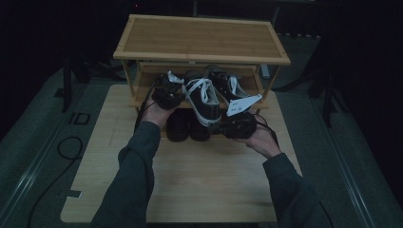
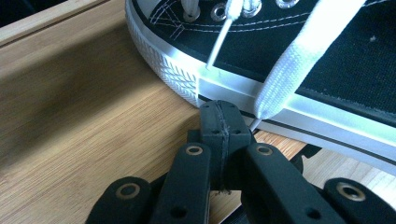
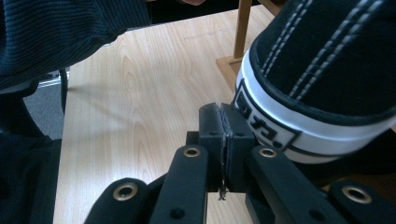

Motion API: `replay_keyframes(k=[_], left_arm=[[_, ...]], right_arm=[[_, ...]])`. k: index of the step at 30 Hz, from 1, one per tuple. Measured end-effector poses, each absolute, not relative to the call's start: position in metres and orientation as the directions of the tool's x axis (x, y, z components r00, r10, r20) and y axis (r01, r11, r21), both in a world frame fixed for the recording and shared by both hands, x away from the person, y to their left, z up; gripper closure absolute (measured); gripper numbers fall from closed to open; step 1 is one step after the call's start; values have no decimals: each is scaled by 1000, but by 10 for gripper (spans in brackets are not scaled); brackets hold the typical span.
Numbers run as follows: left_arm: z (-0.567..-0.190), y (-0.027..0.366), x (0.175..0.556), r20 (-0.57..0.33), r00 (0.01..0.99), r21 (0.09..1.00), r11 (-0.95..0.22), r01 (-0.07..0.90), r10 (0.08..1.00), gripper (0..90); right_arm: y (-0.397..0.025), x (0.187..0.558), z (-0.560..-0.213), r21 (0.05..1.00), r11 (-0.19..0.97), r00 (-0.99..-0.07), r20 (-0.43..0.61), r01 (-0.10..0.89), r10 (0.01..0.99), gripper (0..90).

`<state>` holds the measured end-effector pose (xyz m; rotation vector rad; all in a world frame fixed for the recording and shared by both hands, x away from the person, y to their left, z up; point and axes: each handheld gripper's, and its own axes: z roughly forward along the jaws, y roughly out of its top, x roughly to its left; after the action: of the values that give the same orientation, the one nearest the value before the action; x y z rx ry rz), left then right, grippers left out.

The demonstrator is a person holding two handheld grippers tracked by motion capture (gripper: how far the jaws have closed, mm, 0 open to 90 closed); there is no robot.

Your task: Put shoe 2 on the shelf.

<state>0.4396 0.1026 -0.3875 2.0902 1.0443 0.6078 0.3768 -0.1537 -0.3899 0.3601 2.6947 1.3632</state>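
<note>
A black canvas sneaker (image 1: 203,100) with white laces (image 1: 199,88) and a white rubber sole sat between the two grippers, at the front of a bamboo shoe rack's (image 1: 199,40) lower shelf (image 1: 142,95). Its long axis ran front to back, the heel nearest the person and tipping out over the shelf edge, the toe pointing into the rack.

The left gripper (image 2: 219,119) was just beside the sneaker's left sole edge, its jaws pressed together with nothing between them; a lace end (image 2: 280,88) hung down right next to its tip. The right gripper (image 3: 223,122) was clenched too, holding nothing, with the heel's white band and black label (image 3: 264,128) just beyond and to the right of its tip.

A second black sneaker (image 1: 228,85) lay on the shelf farther right. Two dark shoes (image 1: 187,126) stood on the wooden worktop (image 1: 199,180) below the shelf, between the person's hands.
</note>
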Motion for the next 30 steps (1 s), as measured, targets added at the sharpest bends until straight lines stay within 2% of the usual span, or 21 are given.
replay_keyframes(k=[7,22,27,30], left_arm=[[-388,105,439,75,569,771,-410,488,819,900],[-389,104,437,64,548,777,-386,498,834,900],[-388,102,435,124,549,763,-433,480,827,900],[-388,106,435,124,548,762,-433,482,827,900]], right_arm=[[-167,376,-383,814,556,-960,3,165,280,900],[-161,379,-386,822,549,-967,9,153,256,900],[-161,379,-387,823,547,-967,11,154,256,900],[-161,379,-387,823,547,-966,9,154,258,900]])
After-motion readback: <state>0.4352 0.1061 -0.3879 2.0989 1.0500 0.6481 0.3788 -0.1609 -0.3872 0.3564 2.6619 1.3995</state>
